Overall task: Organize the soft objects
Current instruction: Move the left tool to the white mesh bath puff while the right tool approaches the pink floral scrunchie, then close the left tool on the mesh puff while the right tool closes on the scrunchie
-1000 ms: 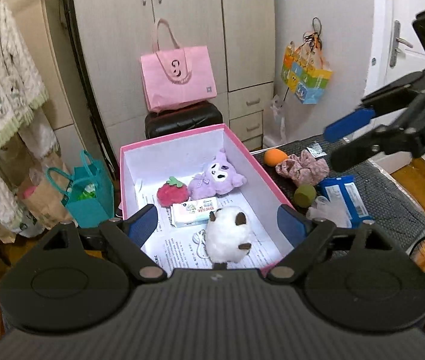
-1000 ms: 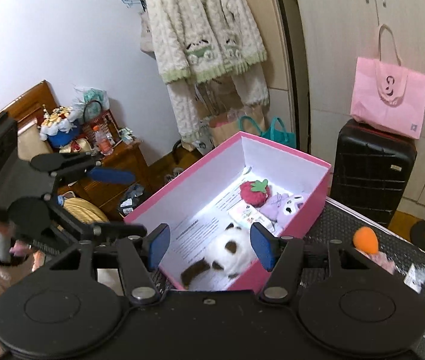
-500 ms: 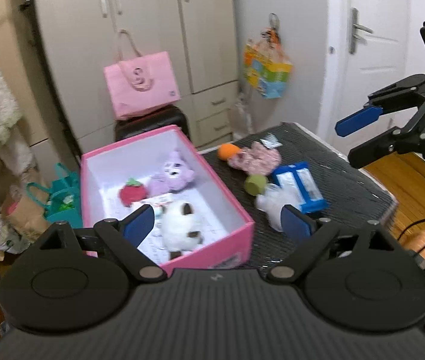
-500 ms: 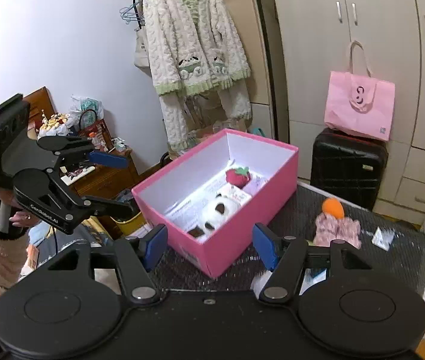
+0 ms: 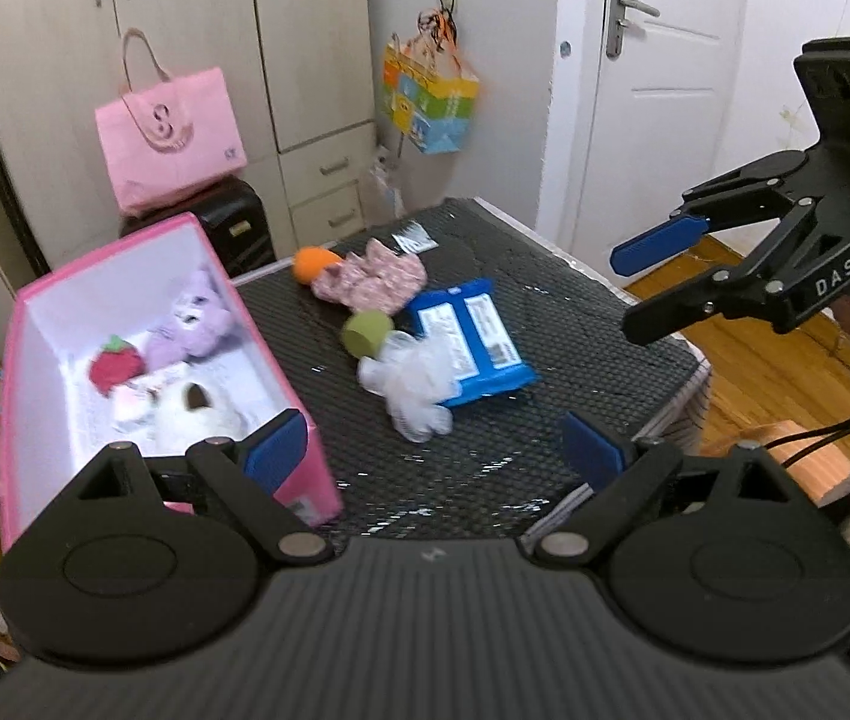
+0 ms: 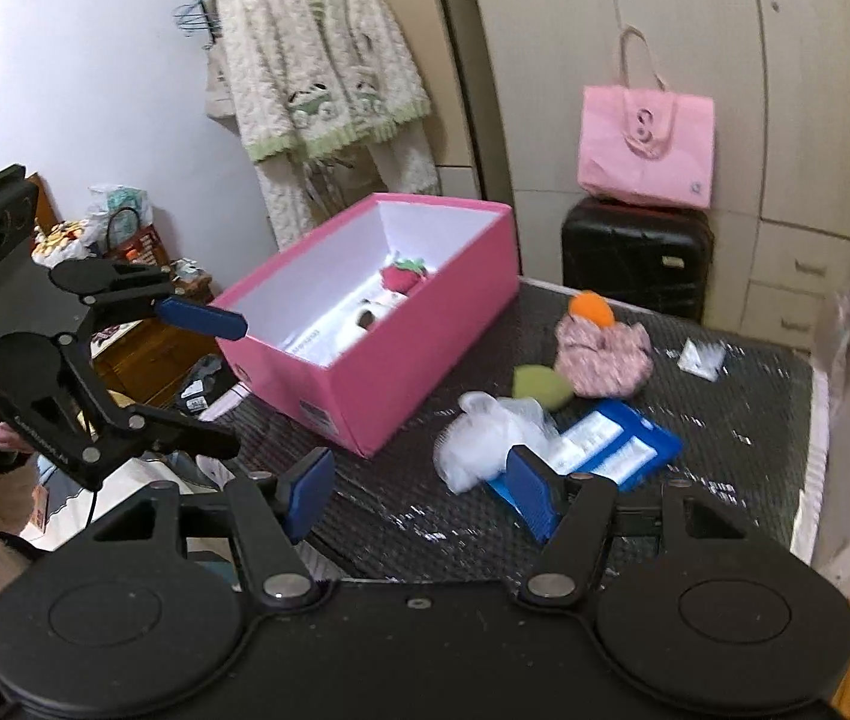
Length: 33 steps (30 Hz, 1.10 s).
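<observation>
An open pink box [image 5: 125, 246] stands on the left of the black table, holding a red strawberry plush [image 5: 116, 363], a purple plush [image 5: 194, 324] and a white plush [image 5: 194, 411]. To its right lie a white mesh puff [image 5: 410, 384], a blue wipes pack [image 5: 472, 336], a green sponge [image 5: 368, 330], a pink scrunchie [image 5: 374, 282] and an orange sponge [image 5: 314, 264]. My left gripper [image 5: 433, 450] hovers open and empty in front of the puff. My right gripper [image 6: 419, 495] is open and empty, near the puff [image 6: 484, 432] and the box [image 6: 401, 348].
The black mesh table [image 5: 574, 312] ends close on the right, above a wooden floor. A small white sachet [image 5: 416, 239] lies at its far edge. Behind stand a black suitcase [image 6: 634, 252] with a pink tote [image 6: 646, 144], wardrobes and a white door [image 5: 658, 90].
Both views have swung away from the box's inside toward the loose items on the table. Both grippers have dropped lower, and the left jaws stand a little wider.
</observation>
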Motion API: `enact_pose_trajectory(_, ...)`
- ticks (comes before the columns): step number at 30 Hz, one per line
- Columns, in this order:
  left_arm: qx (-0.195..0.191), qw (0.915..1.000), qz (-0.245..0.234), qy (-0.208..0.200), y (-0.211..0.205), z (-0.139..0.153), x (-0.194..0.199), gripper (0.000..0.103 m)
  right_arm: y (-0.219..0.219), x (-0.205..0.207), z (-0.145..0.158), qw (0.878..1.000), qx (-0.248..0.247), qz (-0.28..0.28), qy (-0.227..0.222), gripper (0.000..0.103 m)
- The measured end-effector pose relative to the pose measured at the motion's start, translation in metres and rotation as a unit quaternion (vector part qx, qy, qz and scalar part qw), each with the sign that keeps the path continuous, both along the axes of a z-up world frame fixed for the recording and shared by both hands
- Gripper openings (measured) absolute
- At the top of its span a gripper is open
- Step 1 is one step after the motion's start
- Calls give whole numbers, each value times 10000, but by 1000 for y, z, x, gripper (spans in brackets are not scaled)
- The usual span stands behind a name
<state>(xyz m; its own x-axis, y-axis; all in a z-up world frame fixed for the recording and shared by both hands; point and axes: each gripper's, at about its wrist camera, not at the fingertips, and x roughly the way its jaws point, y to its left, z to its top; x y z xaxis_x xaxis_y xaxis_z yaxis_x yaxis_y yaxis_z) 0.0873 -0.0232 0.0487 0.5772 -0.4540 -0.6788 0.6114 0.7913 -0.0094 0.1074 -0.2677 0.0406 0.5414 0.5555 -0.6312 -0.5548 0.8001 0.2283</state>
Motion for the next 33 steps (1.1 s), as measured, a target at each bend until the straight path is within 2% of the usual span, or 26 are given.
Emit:
enact_pose_trajectory(6, -185, 9995, 191, 186, -21, -19, 12, 93, -18, 14, -20, 9997, 102, -81, 218, 69)
enact_pose_trajectory(13, -201, 9992, 307, 151, -51, -33, 25, 93, -35, 38, -41, 9991, 145, -130, 388, 69)
enact_pose_trajectory(19, -298, 9975, 636, 122, -68, -49, 43, 93, -50, 56, -60, 9986, 220, -249, 422, 70)
enact_pose_trajectory(26, -378, 9939, 1024, 123, -81, -71, 68, 93, -61, 79, -74, 9982, 291, -456, 274, 70)
enact_pose_trajectory(33, -493, 9878, 1459, 245, -84, -95, 93, 89, -56, 109, -79, 9984, 212, -503, -165, 73)
